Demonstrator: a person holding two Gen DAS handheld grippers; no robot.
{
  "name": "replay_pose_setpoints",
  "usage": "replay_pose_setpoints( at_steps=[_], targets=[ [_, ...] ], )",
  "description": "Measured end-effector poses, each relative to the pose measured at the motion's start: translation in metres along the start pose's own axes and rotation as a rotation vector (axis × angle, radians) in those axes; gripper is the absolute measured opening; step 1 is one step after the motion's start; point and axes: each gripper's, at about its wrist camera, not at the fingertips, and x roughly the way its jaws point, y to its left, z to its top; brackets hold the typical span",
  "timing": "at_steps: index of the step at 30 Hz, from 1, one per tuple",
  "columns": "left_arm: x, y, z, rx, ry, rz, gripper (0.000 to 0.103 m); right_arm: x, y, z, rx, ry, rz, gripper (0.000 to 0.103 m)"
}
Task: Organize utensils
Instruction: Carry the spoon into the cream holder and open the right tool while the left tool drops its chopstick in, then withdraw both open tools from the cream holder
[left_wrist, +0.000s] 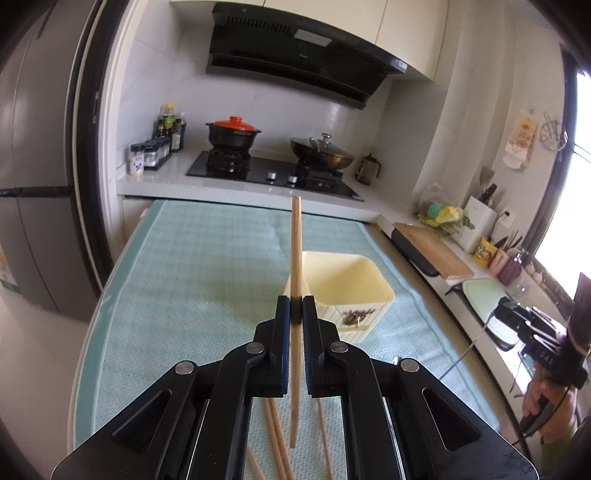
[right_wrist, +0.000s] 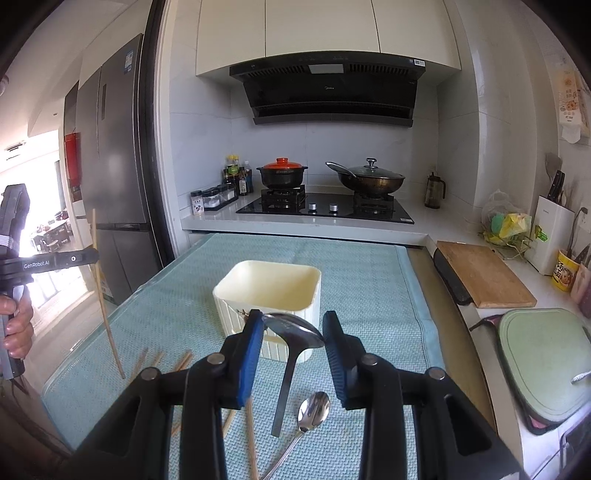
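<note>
My left gripper (left_wrist: 296, 306) is shut on a wooden chopstick (left_wrist: 296, 251) and holds it upright above the teal mat, just in front of the cream utensil holder (left_wrist: 347, 295). It also shows at the left of the right wrist view, where the chopstick (right_wrist: 105, 306) hangs tilted. My right gripper (right_wrist: 293, 332) is shut on the bowl of a steel spoon (right_wrist: 295, 330), whose handle hangs down, in front of the cream holder (right_wrist: 269, 291). A second spoon (right_wrist: 312, 410) and several chopsticks (right_wrist: 251, 435) lie on the mat.
The teal mat (right_wrist: 369, 295) covers the table. Behind it is a stove (right_wrist: 325, 208) with a red-lidded pot and a wok. A wooden cutting board (right_wrist: 480, 277) and a green board (right_wrist: 543, 354) lie on the counter to the right. A fridge (right_wrist: 114, 166) stands left.
</note>
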Motion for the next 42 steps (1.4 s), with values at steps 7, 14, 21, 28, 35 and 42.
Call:
replay_pose_setpoints(
  at_steps=[7, 14, 21, 28, 35, 42],
  targets=[
    [0.036, -0.017, 0.066, 0.015, -0.038, -0.011, 0.004, 0.02, 0.0, 0.063, -0.026, -0.048, 0.03, 0.034],
    [0.082, -0.038, 0.118, 0.022, -0.1, -0.006, 0.004, 0.06, 0.006, 0.12, -0.04, -0.075, 0.05, 0.034],
    [0.163, -0.056, 0.113, 0.031, -0.054, 0.03, 0.004, 0.14, 0.002, 0.12, -0.02, 0.02, 0.063, 0.034],
    [0.229, -0.06, 0.081, 0.048, -0.003, 0.092, 0.004, 0.226, -0.018, 0.085, 0.015, 0.15, 0.045, 0.034],
    [0.253, -0.052, 0.07, 0.032, 0.065, 0.129, 0.012, 0.264, -0.032, 0.072, 0.051, 0.236, 0.055, 0.037],
    [0.184, -0.039, 0.088, 0.061, 0.001, 0.152, 0.072, 0.196, -0.04, 0.105, 0.071, 0.107, 0.044, 0.058]
  ],
)
